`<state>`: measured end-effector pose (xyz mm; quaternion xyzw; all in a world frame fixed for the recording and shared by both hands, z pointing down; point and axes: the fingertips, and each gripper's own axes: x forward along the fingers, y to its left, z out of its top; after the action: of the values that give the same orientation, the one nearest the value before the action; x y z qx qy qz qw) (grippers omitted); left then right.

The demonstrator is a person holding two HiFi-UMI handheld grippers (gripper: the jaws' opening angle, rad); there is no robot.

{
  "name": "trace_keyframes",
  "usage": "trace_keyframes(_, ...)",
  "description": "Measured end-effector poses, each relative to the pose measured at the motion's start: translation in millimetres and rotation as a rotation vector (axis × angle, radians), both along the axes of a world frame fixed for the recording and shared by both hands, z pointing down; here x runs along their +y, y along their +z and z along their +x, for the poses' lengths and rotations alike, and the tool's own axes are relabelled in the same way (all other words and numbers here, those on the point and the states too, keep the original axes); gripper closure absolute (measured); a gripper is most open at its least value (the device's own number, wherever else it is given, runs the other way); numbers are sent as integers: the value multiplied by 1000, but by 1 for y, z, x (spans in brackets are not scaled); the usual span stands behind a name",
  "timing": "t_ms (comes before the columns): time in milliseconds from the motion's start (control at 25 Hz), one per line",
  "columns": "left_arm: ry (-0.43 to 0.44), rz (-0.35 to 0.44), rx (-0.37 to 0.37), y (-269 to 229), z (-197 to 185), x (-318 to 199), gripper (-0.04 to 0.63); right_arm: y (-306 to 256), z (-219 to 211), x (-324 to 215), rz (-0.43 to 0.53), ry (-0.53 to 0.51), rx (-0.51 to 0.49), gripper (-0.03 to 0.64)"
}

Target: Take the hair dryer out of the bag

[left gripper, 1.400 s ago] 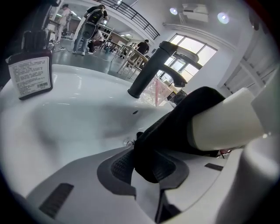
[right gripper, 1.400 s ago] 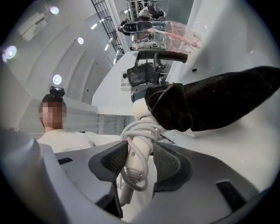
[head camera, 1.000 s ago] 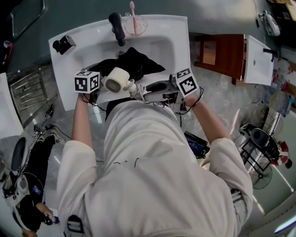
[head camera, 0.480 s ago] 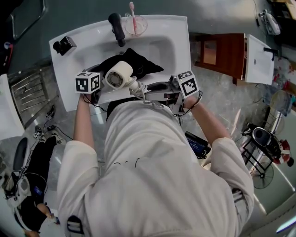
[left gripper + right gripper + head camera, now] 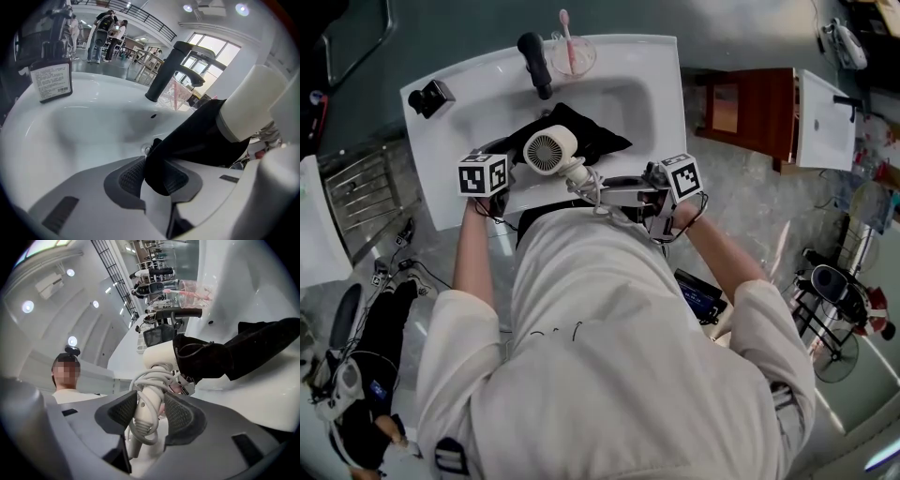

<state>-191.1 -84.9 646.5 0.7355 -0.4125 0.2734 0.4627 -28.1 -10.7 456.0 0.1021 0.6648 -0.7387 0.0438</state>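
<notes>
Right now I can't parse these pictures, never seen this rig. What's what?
No robot: a person holds a two-fingered gripper in each hand. One picture comes from a head camera looking down; the other two come from cameras on the grippers. A black bag lies in the white sink, with faucet, toothbrush cup and dark bottle on its rim. The left gripper pinches the bag, fingers just eased slightly. The right gripper grips the hair dryer by its cord-wrapped handle.

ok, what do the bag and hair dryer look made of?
The bag looks like soft matte black fabric; it folds and drapes limply. The hair dryer is probably moulded plastic: cream, smooth low-sheen shell with a slotted grille; hard to confirm from look alone.
</notes>
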Motion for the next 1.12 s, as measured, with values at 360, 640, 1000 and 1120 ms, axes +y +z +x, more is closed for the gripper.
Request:
trace_keyframes(360, 108, 70, -120, -13, 7, 6, 500, 34, 8, -25, 28, 119, 156, 434)
trace_keyframes(640, 16, 61, -70, -11, 3, -3, 504, 6, 8, 6, 68, -31, 36, 434)
trace_keyframes(1000, 59, 53, -5, -4, 31, -5, 514, -16, -9, 21, 144, -139, -55, 434)
trace_keyframes(1120, 49, 57, -60, -3, 20, -5, 515, -10, -11, 16, 162, -122, -18, 434)
